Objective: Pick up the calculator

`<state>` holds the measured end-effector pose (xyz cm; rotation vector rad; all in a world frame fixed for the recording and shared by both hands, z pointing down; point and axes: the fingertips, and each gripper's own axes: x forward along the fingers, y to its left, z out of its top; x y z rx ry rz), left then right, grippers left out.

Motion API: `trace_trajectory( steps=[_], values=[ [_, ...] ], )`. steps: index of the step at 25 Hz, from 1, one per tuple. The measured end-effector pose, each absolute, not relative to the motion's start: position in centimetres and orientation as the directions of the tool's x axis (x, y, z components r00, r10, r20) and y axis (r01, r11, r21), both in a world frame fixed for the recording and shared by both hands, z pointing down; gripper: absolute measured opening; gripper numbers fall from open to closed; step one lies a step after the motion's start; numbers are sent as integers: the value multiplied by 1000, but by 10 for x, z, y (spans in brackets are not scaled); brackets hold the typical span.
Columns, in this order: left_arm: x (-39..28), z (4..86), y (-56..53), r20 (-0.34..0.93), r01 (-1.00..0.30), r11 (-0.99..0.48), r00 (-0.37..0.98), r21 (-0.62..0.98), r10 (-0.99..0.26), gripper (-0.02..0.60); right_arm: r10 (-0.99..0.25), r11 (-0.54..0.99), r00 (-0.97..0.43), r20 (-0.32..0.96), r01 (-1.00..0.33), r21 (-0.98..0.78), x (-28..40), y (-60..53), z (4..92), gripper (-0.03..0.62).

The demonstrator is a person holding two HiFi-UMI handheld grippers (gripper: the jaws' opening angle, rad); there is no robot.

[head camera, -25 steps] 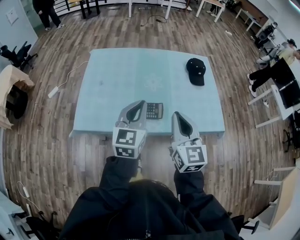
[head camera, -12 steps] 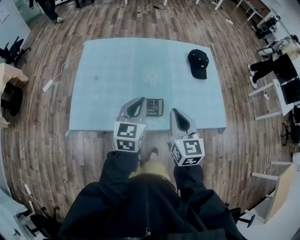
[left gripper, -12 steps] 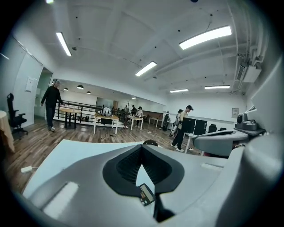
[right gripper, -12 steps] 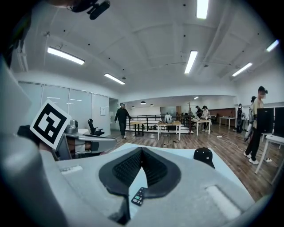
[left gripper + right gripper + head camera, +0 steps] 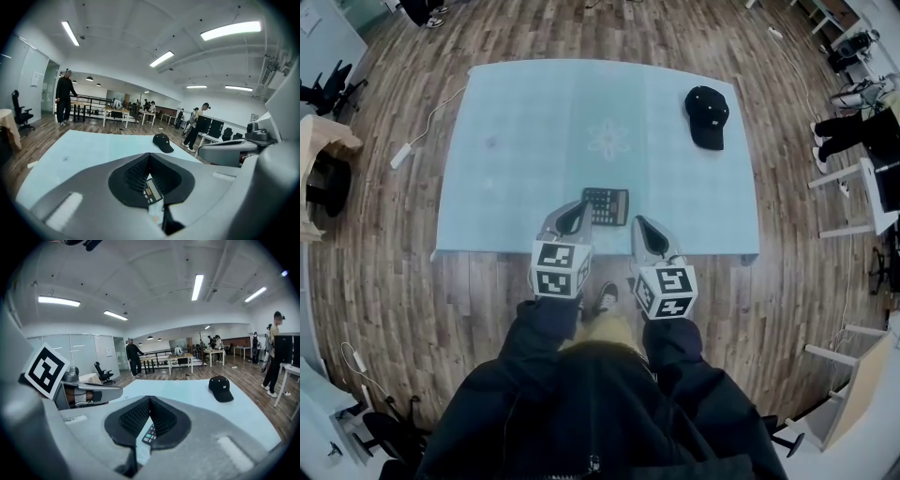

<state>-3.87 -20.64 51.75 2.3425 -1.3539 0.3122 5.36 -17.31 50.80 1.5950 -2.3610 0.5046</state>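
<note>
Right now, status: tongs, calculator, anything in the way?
Left tongs, right tongs shut, empty. Calculator flat on table, just ahead. Cap far off, nothing blocking.

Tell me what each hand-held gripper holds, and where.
Nothing. The left hand-held gripper and right hand-held gripper are shut, empty; the calculator lies on the table.

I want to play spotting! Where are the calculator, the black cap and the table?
calculator (image 5: 606, 205), head view, its middle.
black cap (image 5: 708, 111), head view, top of its crown.
table (image 5: 525, 141), head view, bare left part.

calculator (image 5: 606, 205) on the table (image 5: 525, 131), just ahead between left gripper (image 5: 577, 210) and right gripper (image 5: 640, 226); cap (image 5: 708, 114) farther ahead, right.
</note>
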Motion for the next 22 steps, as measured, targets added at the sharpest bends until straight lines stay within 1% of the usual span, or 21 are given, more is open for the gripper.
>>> trace_trajectory(
  steps=[9,22],
  values=[
    [-30,588,-203,528,-872,-400,489,282,-694,-2,-759,324,-389,521,-921,-215,56,-178,579,0],
    [-34,667,-204,658,-884,-341,466,320,-591,-2,-651,293,-371,662,-928,-231,52,-199,665,0]
  ],
)
